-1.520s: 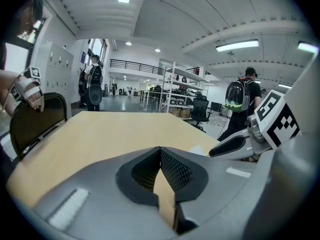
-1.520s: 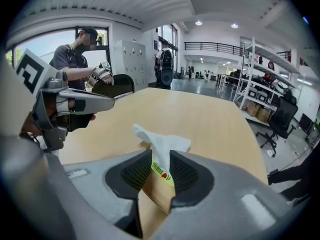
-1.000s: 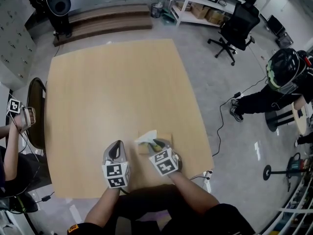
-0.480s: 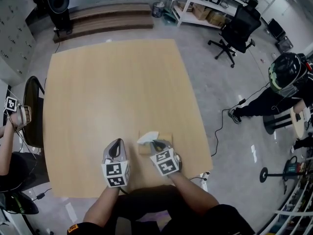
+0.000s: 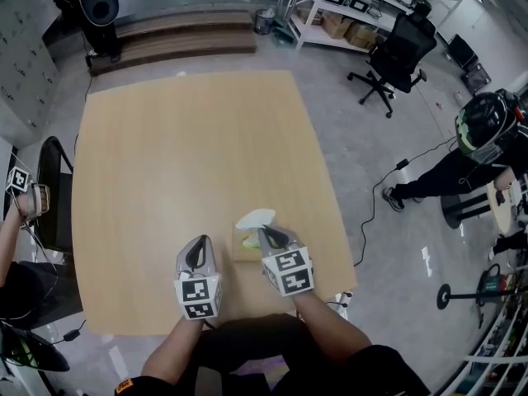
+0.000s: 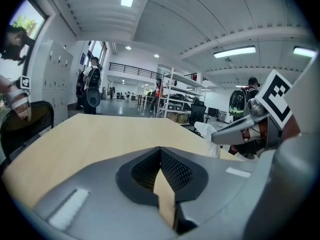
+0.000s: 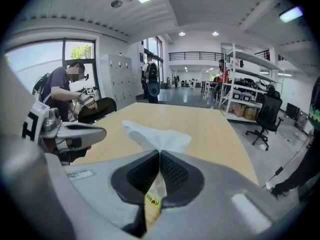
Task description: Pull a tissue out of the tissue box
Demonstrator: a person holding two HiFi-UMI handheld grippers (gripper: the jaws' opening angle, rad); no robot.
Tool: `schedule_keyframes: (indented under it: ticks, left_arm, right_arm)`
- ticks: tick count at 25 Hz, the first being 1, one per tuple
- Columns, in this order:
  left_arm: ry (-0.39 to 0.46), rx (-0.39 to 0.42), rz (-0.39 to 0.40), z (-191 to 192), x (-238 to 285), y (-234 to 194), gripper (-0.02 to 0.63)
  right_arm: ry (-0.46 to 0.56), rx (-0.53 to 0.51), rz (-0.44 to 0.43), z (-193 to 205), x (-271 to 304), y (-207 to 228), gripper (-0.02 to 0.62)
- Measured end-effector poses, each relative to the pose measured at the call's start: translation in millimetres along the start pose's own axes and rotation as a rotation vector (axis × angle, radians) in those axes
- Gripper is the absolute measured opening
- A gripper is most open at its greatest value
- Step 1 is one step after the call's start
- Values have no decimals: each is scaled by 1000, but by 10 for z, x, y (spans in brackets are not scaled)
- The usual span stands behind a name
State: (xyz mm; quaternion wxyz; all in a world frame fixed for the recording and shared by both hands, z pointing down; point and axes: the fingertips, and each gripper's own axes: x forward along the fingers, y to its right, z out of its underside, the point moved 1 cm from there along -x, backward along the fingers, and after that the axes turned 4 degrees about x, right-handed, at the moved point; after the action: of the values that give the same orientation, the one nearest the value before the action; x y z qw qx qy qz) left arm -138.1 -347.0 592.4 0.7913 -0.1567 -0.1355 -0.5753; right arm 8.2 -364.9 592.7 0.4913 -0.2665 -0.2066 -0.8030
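Observation:
A tan tissue box [image 5: 241, 252] sits near the table's front right edge. A white tissue [image 5: 256, 219] stands up out of its top slot. My right gripper [image 5: 267, 233] hangs just above the box, shut on that tissue. In the right gripper view the tissue [image 7: 157, 135] fans out beyond the closed jaw tips of my right gripper [image 7: 159, 152], and the box's printed top [image 7: 151, 206] shows below them. My left gripper [image 5: 196, 244] hovers over bare table left of the box. In the left gripper view my left gripper [image 6: 160, 149] is shut, with nothing between the jaws.
The wooden table [image 5: 190, 155] stretches far ahead and to the left. A dark chair [image 5: 56, 192] and a person's hand [image 5: 25, 200] are at its left edge. An office chair [image 5: 396, 48], shelves and a seated person [image 5: 478, 139] are off to the right.
The right gripper has closed on the tissue and risen, drawing it taller out of the box. The left gripper has stayed in place.

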Motion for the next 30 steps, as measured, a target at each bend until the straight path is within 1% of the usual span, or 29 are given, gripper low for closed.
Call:
schedule_keyframes:
  ticks: [5,8,11,15,20,25,30]
  left_arm:
    - [20,7,-2,-60,-32,16,18]
    - [40,21,15,-46,-58,16,18]
    - [57,16,40,-85,-116,37,18]
    - [64,0,85,-106,-204,63,18]
    - [61,-11,134,-122,-326,-1,18]
    - [30,-21,168,66,-349,-92,18]
    - [12,-28,157,201,-417,-154,18]
  right_arm:
    - [117,19,20,-375,-178,7,-2]
    - [173,23,28,-547,-300,-48,-2]
    - [219,16,34,-653,-410,-126,-2]
    - [264,23,37,-679,-512,-263,-2]
    - [268,56,46,-609,-576,-494,-2]
    - [242,80,66,-368,-513,-649,-2]
    - [216,73,61,-183,-555,-771,-2]
